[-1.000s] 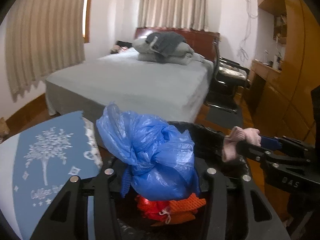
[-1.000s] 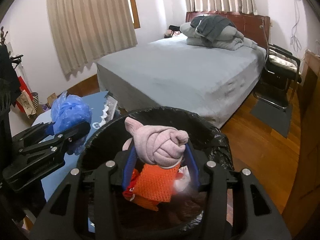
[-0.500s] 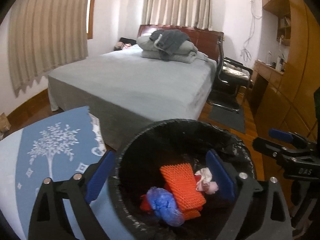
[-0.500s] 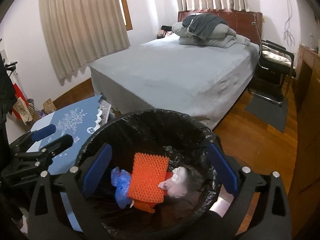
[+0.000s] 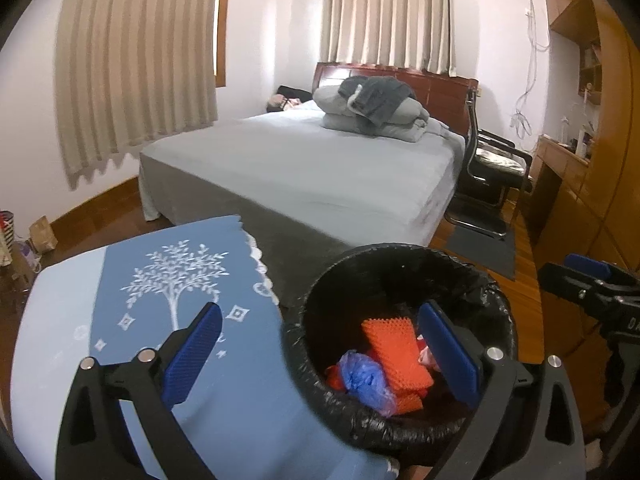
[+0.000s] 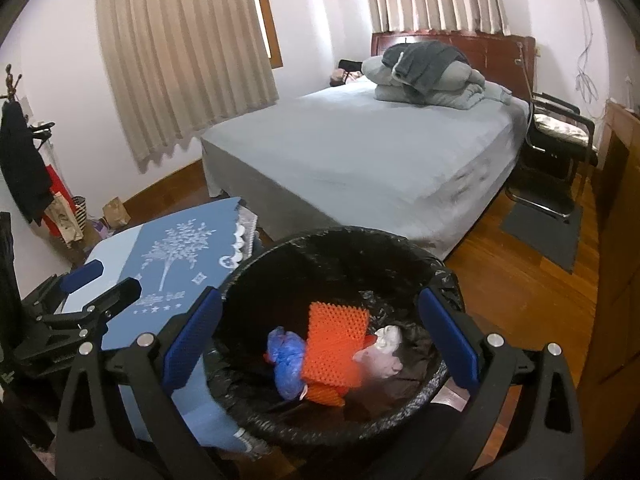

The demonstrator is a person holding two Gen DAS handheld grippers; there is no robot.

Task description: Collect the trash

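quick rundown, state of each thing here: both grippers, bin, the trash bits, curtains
left gripper: opening, nothing between its jaws
right gripper: open, empty
bin: lined with black bag, partly filled
blue bag: crumpled, in bin
orange mesh piece: in bin
pink wad: in bin
curtains: drawn

Right tongs [image 6: 320, 336] spread empty, lined bin [image 6: 400, 248] holding trash

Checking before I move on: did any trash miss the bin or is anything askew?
Nothing stands out. The blue bag, orange mesh piece and pale wad all lie inside the black-lined bin, which stands upright. Both grippers are open and empty.
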